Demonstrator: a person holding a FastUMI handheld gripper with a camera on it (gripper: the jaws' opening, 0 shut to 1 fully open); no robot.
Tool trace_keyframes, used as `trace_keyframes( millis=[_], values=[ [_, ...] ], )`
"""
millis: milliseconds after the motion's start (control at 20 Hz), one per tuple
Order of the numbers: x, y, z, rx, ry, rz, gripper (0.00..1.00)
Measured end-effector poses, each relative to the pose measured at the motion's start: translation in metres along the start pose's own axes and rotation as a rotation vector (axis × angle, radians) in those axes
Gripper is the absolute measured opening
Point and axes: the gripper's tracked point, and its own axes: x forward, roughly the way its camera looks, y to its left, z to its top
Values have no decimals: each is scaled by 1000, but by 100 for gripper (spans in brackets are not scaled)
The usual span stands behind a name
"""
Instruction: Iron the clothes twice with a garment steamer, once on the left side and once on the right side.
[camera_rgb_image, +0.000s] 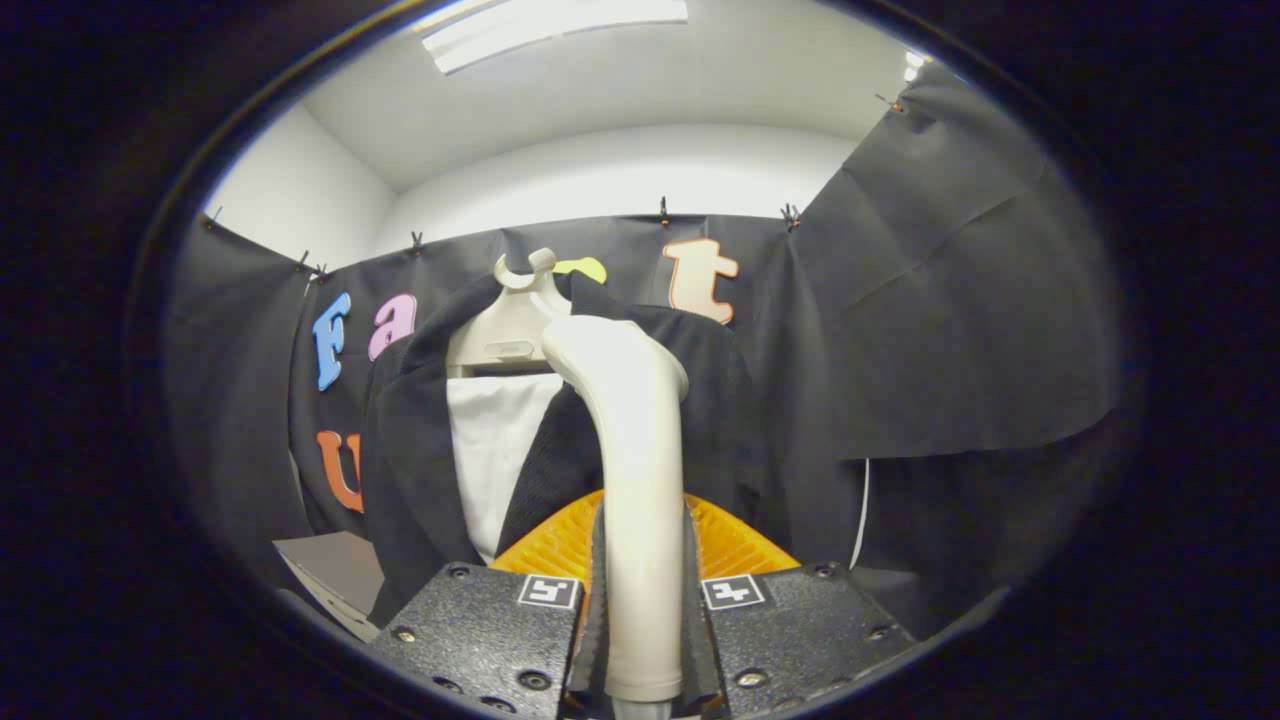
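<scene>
the hand-held gripper is clenched on the handle of a cream plastic garment steamer, both fingers pressing its sides. the steamer's long axis runs straight up and forward from between the fingers, its rounded head tipped toward the clothes. just beyond it hangs a black jacket over a white shirt on a cream plastic hanger, against the black cloth wall. the steamer head sits about on the jacket's centre line, by the right lapel (whether it touches the fabric i cannot tell). i judge the next stroke needs a sideways shift onto one front panel.
</scene>
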Motion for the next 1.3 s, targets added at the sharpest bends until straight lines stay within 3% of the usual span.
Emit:
trace_keyframes(
  millis=[1300],
  values=[
    [-121,1,-228,-24,364,-204,32]
  ],
)
